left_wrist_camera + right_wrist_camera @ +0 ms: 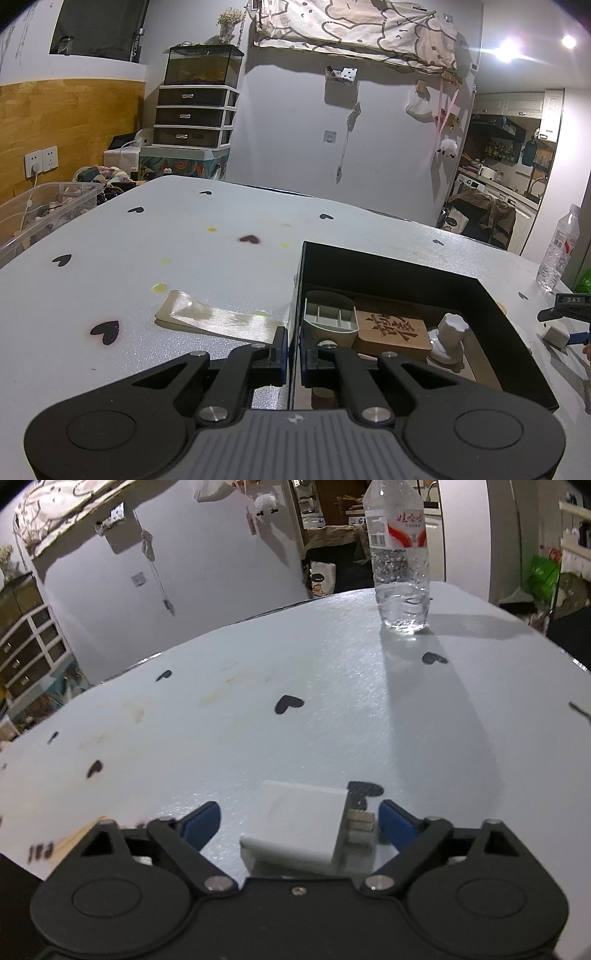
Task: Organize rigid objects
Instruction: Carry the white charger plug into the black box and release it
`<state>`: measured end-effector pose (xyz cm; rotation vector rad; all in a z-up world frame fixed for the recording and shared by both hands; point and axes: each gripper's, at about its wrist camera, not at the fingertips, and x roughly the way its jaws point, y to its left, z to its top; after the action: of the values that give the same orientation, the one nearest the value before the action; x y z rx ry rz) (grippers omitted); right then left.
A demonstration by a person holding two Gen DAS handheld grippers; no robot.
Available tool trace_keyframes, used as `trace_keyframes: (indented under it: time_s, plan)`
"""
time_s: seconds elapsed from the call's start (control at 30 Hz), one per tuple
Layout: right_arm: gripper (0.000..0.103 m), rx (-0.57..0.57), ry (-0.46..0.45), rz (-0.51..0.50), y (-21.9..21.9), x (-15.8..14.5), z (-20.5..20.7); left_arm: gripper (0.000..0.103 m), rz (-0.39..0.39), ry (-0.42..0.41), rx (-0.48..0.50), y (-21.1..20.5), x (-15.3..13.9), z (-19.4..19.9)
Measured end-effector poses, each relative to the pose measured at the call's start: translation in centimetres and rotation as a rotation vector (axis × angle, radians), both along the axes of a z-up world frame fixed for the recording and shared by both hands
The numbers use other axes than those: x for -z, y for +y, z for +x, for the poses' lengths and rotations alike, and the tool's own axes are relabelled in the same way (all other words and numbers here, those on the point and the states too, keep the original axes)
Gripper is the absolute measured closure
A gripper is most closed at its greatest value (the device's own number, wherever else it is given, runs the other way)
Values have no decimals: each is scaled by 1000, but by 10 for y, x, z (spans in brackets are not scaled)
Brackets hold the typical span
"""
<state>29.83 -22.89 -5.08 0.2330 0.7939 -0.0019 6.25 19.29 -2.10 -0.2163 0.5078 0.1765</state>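
Observation:
A black box (491,295) stands on the white table (184,251). It holds a grey divided tray (330,317), a carved wooden block (393,330) and a white knob-shaped piece (450,334). My left gripper (293,352) is shut on the box's left wall, one finger inside and one outside. My right gripper (299,825) is open around a white charger plug (308,823) lying on the table, with gaps on both sides. In the left wrist view the right gripper (569,325) and the plug (554,333) show at the far right.
A flat clear plastic piece (218,319) lies left of the box. A water bottle (400,557) stands at the table's far edge. A clear bin (40,214) sits off the table's left side. A wooden piece (70,840) lies by my right gripper's left finger.

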Motion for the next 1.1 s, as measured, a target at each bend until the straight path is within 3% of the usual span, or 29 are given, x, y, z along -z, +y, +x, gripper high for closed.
trace_keyframes:
  time_s: [0.17,0.4,0.5,0.8,0.97,1.1]
  plan:
    - [28,-17,5,-54,2,-1,-2,97,1,0,0,0,0,0]
    - [30,-43,-2,-32,5,-7,-11,97,0,0,0,0,0,0]
    - [30,-135,-30,20,21,-20,-25,97,1,1,-1,0,0,0]
    - [30,-601,-167,76,98,-74,-84,97,2,2,-3,3,0,-1]
    - [30,-936,-267,-63,139,-95,-112,97,2,1,-2,4,0,-1]
    - [30,-1175,-253,-194,165,-100,-117,97,2,1,-2,3,0,-1]
